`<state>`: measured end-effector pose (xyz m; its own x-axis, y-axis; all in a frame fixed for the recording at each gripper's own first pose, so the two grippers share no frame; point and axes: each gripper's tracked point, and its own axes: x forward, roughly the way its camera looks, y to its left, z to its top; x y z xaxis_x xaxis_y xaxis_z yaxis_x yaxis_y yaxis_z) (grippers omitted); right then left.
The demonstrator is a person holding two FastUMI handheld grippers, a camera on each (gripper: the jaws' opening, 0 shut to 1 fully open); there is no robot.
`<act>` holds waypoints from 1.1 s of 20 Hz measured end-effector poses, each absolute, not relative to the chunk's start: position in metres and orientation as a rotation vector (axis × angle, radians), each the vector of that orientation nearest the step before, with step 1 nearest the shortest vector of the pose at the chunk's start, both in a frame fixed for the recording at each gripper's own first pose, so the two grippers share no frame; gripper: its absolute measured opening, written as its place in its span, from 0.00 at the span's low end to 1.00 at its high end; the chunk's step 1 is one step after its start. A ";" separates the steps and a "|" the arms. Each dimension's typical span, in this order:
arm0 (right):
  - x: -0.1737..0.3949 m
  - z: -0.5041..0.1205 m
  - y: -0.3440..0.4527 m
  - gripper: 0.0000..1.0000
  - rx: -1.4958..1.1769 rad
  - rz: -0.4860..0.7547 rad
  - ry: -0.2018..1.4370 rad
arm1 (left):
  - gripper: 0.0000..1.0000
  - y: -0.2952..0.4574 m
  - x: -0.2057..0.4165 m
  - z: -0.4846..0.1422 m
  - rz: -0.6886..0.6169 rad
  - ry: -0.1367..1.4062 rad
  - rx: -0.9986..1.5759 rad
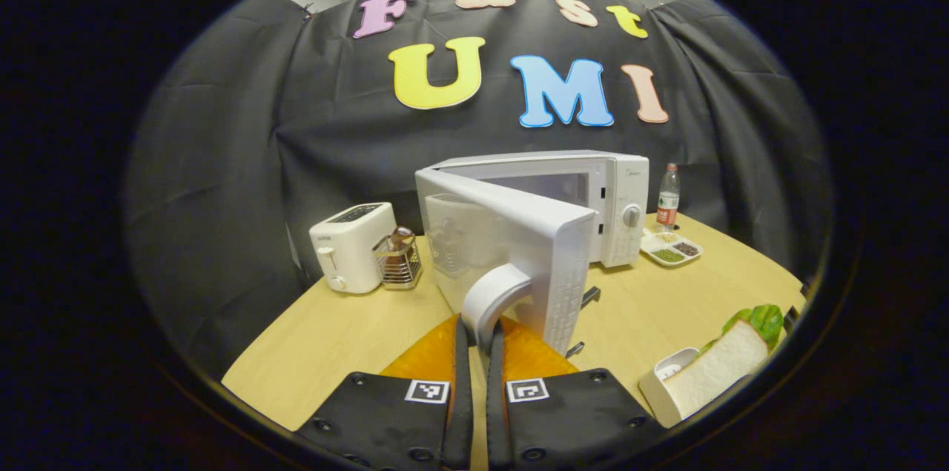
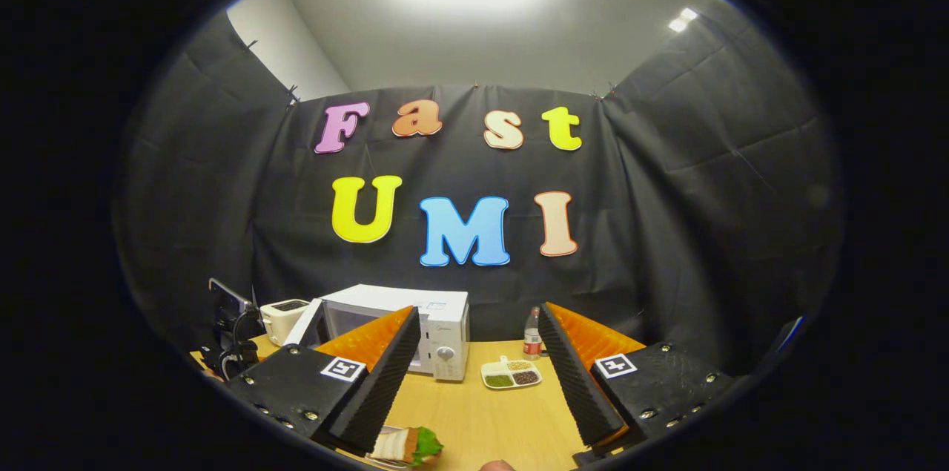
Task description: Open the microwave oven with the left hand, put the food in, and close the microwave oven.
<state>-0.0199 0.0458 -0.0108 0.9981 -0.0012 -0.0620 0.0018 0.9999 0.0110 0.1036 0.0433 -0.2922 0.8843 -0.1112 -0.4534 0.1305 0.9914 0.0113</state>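
The white microwave [image 1: 619,204] stands at the back of the wooden table with its door [image 1: 511,234] swung partly open toward me. My left gripper [image 1: 476,328] is shut on the door's curved white handle [image 1: 491,291]. A sandwich with lettuce [image 1: 723,363] lies in a white tray [image 1: 656,389] at the front right. In the right gripper view, my right gripper [image 2: 476,309] hangs open above the table, fingers wide apart and nothing between them. The sandwich [image 2: 406,446] lies below its left finger. Farther back is the microwave [image 2: 441,326], its door [image 2: 305,324] ajar.
A white toaster [image 1: 352,248] and a wire rack [image 1: 399,259] stand left of the microwave. A divided dish of grains [image 1: 671,248] and a water bottle [image 1: 668,198] sit to its right. A dark device [image 2: 226,308] shows at the table's left edge.
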 end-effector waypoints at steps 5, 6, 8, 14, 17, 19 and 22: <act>-0.016 -0.005 0.111 0.96 0.002 0.011 0.036 | 0.12 0.095 0.101 -0.296 -0.170 0.471 0.027; -0.015 -0.005 0.122 0.96 -0.001 0.014 0.032 | 0.14 0.107 0.102 -0.297 -0.174 0.473 0.027; -0.012 -0.007 0.144 0.96 0.001 0.018 0.031 | 0.17 0.119 0.098 -0.296 -0.212 0.482 0.017; -0.007 -0.005 0.192 0.96 -0.011 0.046 0.029 | 0.18 0.141 0.097 -0.298 -0.250 0.477 0.017; -0.005 -0.002 0.196 0.97 -0.024 0.058 0.022 | 0.20 0.155 0.091 -0.296 -0.218 0.472 0.021; -0.005 -0.003 0.196 0.96 -0.025 0.071 0.026 | 0.34 0.165 0.083 -0.287 -0.190 0.446 0.054; 0.001 -0.010 0.187 1.00 -0.015 0.084 0.050 | 0.46 0.176 0.072 -0.265 -0.144 0.420 0.061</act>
<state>0.0009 0.1870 -0.0098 0.9952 0.0833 -0.0505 -0.0840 0.9964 -0.0126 0.0719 0.1760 -0.2647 0.9029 -0.1266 -0.4107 0.1517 0.9880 0.0289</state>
